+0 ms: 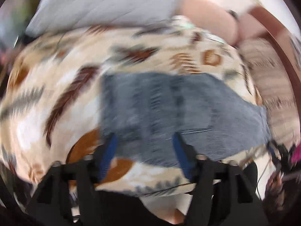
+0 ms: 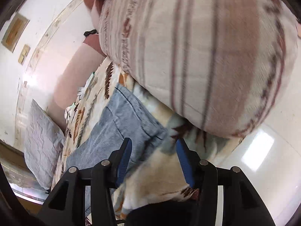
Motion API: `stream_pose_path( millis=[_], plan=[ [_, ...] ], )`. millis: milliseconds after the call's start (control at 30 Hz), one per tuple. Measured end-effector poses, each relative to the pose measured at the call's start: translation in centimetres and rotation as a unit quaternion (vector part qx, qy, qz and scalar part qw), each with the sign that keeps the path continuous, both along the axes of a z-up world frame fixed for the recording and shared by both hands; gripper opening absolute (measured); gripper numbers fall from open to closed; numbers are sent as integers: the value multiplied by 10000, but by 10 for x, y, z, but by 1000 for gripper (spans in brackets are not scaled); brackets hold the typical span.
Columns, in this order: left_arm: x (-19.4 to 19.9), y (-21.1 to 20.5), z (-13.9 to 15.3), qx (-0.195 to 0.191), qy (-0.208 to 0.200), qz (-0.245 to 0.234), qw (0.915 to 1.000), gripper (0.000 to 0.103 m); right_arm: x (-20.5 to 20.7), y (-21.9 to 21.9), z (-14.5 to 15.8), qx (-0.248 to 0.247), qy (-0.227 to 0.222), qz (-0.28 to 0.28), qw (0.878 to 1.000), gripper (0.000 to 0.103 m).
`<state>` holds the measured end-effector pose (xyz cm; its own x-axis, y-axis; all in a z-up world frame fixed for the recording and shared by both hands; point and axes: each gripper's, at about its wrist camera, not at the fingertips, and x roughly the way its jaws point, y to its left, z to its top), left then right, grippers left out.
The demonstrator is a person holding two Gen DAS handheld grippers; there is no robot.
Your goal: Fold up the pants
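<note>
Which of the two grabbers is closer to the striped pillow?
Right, probably. The right gripper is open beside the striped pillow, which looms just above and ahead of it. The left gripper is open over the jeans, with the pillow off to its right.

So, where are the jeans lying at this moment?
The jeans lie flat on the feather-patterned blanket, centre of the left wrist view, just ahead of the open left tool; the striped pillow sits to their right.
</note>
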<state>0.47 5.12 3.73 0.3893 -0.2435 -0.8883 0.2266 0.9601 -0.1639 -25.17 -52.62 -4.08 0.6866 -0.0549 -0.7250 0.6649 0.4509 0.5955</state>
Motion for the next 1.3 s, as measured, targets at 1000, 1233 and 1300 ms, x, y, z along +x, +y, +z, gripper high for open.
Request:
stream_pose_path(
  millis=[1000,1233,1300],
  plan=[
    [109,-551,-107,568,1940,-3560,9124,73,28,-5,-23,-352,-1153,976,9879,65],
    [89,-575,-116,580,1913,-4439,8735,82,24,-4,-42,166,-1469,949,9844,64],
    [79,-581,-115,583,1875,-4728,8590,82,28,0,-44,238,-1546,1065,9819,63]
  ],
)
